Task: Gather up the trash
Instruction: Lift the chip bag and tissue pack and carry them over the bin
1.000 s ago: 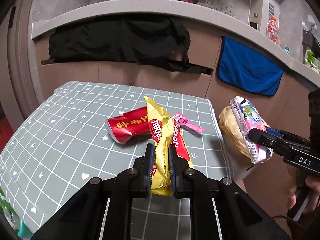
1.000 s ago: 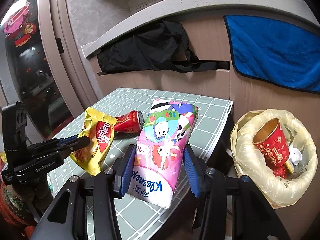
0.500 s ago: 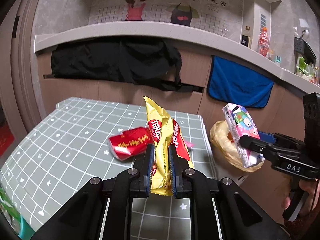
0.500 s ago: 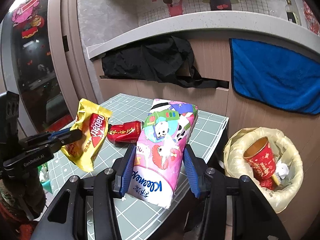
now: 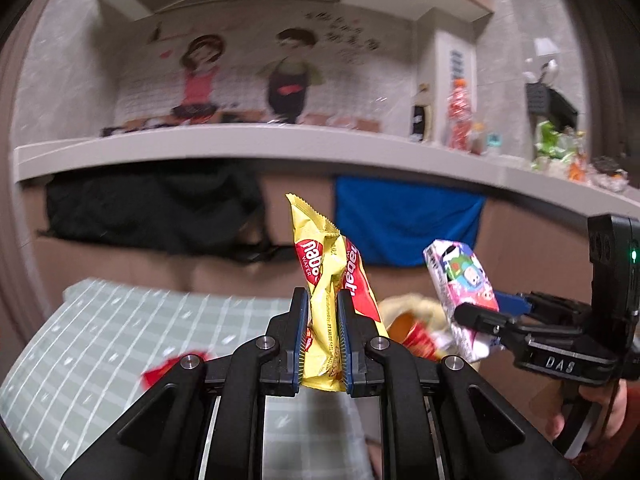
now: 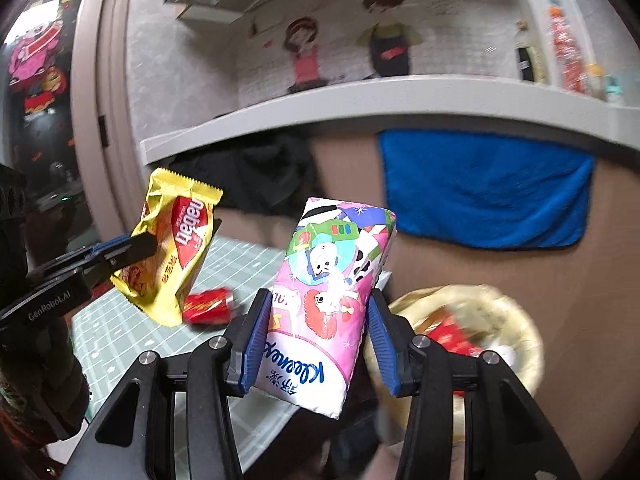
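We note the left gripper [image 5: 322,336] clamped on a yellow wafer packet [image 5: 326,280], the right gripper [image 6: 316,340] clamped on a tissue pack [image 6: 332,280]; both are held in the air near the lined bin [image 6: 520,320], beside the table [image 5: 100,340].

We are seeing the trash bin [image 6: 516,320] only as a motion-smeared yellow liner, its left rim hidden behind the tissue pack [image 6: 332,292] and its contents unreadable. The red can [image 5: 160,372] is showing as a blurred sliver behind the left gripper [image 5: 322,332] frame. The wafer wrapper [image 5: 328,280] is blocking part of the bin. The small items on the counter [image 5: 560,156] are staying too blurred to name.
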A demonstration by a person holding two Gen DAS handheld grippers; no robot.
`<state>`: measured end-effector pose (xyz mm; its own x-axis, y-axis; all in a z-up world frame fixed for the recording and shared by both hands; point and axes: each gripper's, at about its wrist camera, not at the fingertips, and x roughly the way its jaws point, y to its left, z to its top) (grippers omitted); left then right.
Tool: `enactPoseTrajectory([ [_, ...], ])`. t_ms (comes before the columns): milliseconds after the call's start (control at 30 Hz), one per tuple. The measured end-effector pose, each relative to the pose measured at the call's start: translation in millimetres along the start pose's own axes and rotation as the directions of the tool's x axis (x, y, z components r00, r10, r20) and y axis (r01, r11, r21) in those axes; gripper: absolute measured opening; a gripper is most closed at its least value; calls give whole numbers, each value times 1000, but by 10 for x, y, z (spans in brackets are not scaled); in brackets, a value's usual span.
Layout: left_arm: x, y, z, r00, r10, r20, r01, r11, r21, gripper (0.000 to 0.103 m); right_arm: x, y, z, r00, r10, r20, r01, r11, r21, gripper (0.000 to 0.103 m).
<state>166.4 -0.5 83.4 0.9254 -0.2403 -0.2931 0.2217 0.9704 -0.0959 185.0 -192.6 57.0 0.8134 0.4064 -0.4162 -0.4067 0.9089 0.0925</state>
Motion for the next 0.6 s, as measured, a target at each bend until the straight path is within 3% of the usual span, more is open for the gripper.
enactPoseTrajectory([
  [300, 604, -506, 149, 988, -137, 77, 136, 991, 15, 15, -249, -545, 124, 979, -186, 85, 185, 982, 19, 44],
  [467, 1035, -647, -10, 985, -171, -3, 171, 985, -19, 15, -85, -720, 43, 960, -266, 86, 267, 964, 0, 44],
  [600, 1264, -690, -123, 984, -173, -44, 172, 985, -15, 15, 64, -855, -30, 960, -267, 79, 266, 964, 20, 44],
])
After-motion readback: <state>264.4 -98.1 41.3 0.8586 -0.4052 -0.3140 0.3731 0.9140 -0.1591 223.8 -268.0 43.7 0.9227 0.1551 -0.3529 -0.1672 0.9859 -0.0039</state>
